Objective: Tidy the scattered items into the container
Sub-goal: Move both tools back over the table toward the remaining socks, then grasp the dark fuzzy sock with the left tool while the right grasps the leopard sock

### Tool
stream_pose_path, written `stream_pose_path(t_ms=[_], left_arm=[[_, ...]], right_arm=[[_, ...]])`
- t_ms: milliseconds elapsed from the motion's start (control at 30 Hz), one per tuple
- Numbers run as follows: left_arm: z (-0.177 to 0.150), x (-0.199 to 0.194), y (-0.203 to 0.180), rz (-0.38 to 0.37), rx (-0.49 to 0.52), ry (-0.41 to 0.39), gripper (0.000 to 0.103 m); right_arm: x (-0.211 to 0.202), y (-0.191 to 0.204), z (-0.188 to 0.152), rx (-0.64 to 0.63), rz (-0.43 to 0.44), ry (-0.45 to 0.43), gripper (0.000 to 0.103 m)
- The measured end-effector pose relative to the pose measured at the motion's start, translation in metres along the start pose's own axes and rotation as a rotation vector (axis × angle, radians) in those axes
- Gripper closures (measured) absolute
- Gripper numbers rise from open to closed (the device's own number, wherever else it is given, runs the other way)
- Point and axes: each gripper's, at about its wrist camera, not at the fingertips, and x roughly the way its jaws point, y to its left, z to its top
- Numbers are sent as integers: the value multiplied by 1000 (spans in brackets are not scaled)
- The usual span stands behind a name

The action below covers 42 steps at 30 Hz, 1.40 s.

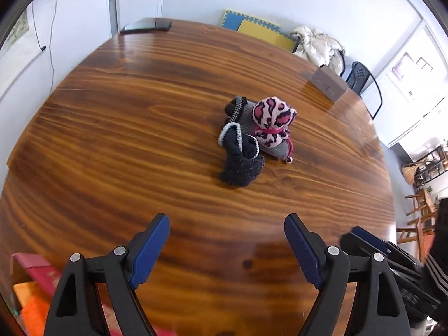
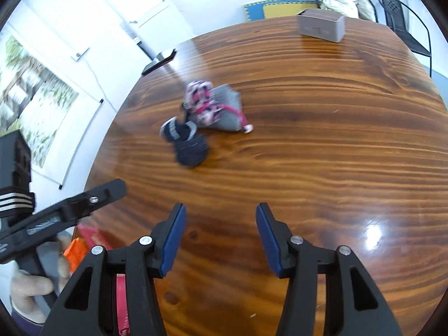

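A small pile lies mid-table: a pink leopard-print pouch (image 1: 273,114) (image 2: 200,100), a dark navy knitted sock (image 1: 240,159) (image 2: 189,147), a grey piece (image 1: 277,149) (image 2: 229,109) and a black striped sock (image 1: 236,106). My left gripper (image 1: 226,221) hovers open over bare wood, short of the pile, with nothing between its blue pads. My right gripper (image 2: 221,210) is also open and empty, nearer than the pile. Each gripper shows in the other's view, the right one (image 1: 355,235) at the right, the left one (image 2: 117,187) at the left. A red container (image 1: 36,268) (image 2: 92,235) holding orange things sits low at the left.
On the far side of the wooden table (image 1: 140,140) stands a brown cardboard box (image 1: 327,84) (image 2: 322,28), and a dark flat device (image 1: 145,25) (image 2: 159,60) lies at the far left. A chair with a pale jacket (image 1: 319,44) stands behind. A hand (image 2: 30,282) holds the left gripper.
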Motion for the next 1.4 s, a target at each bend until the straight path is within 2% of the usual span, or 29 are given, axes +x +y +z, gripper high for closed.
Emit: stream_pose_path(t_ms=[200, 700, 767, 800, 867, 900, 1133, 1400], left_arm=[[20, 46, -11, 29, -50, 30, 17], [44, 97, -20, 89, -53, 28, 18], [44, 101, -18, 84, -58, 27, 24], [43, 103, -17, 76, -59, 30, 39], [42, 104, -17, 78, -45, 25, 51], [42, 104, -18, 80, -33, 26, 53], [36, 93, -2, 83, -51, 14, 54], [24, 62, 15, 68, -79, -9, 54]], right_arm=[[9, -27, 18, 14, -1, -7, 47], [26, -42, 51, 22, 37, -20, 47], [26, -40, 56, 17, 38, -32, 47], [26, -39, 59, 12, 36, -39, 47], [26, -35, 66, 1, 36, -55, 47], [27, -32, 69, -4, 39, -60, 47], [40, 0, 96, -78, 58, -98, 47], [80, 38, 115, -172, 61, -72, 47]])
